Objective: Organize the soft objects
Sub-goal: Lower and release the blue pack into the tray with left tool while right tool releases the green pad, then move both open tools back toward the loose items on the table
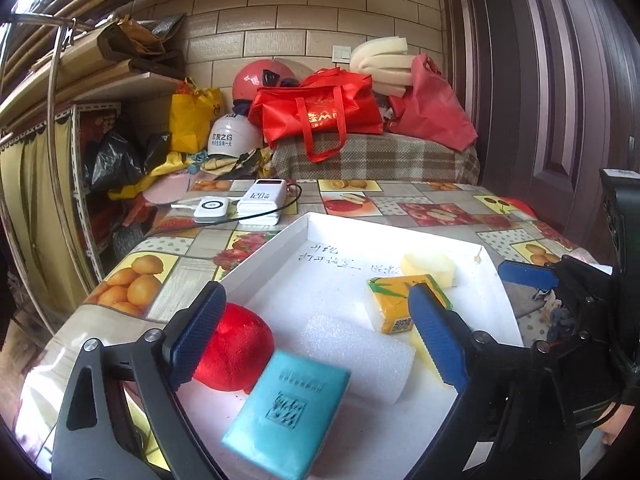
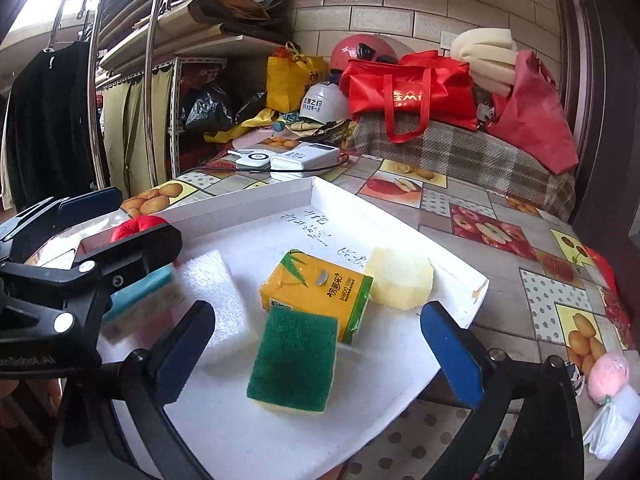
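Teal pack lies nearest, between the spread fingers of the left gripper, ungripped. Right gripper also spread, over the scourer in the tray. Risk: crowded items; closing may nudge the foam or tissues.

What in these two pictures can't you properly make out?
- Handwriting on the white foam tray: too small and smeared in both views.
- Teal rectangular block: blurred in the left view; mostly behind the left gripper in the right view.
- Green scouring sponge: in the left view hidden by the left gripper's blue pad.
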Available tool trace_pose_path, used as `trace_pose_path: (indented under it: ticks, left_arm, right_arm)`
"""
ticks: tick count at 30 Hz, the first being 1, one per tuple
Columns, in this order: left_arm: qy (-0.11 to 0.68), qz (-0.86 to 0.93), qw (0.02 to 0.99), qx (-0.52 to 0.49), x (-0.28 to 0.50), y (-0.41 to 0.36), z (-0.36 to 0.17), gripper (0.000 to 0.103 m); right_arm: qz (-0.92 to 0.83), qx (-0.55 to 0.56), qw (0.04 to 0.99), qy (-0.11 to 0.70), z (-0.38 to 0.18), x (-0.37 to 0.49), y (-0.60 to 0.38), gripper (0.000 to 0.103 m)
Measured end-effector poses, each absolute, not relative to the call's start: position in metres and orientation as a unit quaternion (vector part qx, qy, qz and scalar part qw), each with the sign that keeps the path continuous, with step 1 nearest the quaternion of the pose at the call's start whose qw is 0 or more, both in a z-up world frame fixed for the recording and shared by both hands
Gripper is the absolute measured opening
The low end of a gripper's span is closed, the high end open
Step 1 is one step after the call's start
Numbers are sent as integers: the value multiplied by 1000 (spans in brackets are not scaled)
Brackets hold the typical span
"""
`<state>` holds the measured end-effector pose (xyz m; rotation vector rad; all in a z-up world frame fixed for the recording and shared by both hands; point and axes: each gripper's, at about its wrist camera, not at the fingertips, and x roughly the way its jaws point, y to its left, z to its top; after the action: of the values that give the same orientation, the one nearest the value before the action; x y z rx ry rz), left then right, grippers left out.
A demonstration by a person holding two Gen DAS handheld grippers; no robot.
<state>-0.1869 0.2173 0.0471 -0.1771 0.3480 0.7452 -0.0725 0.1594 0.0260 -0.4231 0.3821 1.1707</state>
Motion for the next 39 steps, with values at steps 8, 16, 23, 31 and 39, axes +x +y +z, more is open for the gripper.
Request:
trace_pose_path:
  ticks: [8, 16, 23, 31, 39]
  left_arm:
    - [159, 365, 912, -92, -192, 220, 47, 93]
    - [157, 365, 914, -88, -193, 219, 49, 93]
    - [156, 365, 913, -90, -194, 220, 49, 93]
    - [155, 366, 913, -95, -195, 219, 50, 93]
    - [154, 366, 913, -94, -195, 220, 49, 93]
  right_arm:
    - [540, -187, 803, 170, 28, -74, 155, 103]
    - [536, -184, 805, 172, 27, -72, 155, 103]
    - [534, -177, 809, 168, 28, -71, 152, 103]
    - [533, -174, 812, 164, 29, -73, 149, 103]
    - [534, -165, 812, 171, 30, -73, 144, 103]
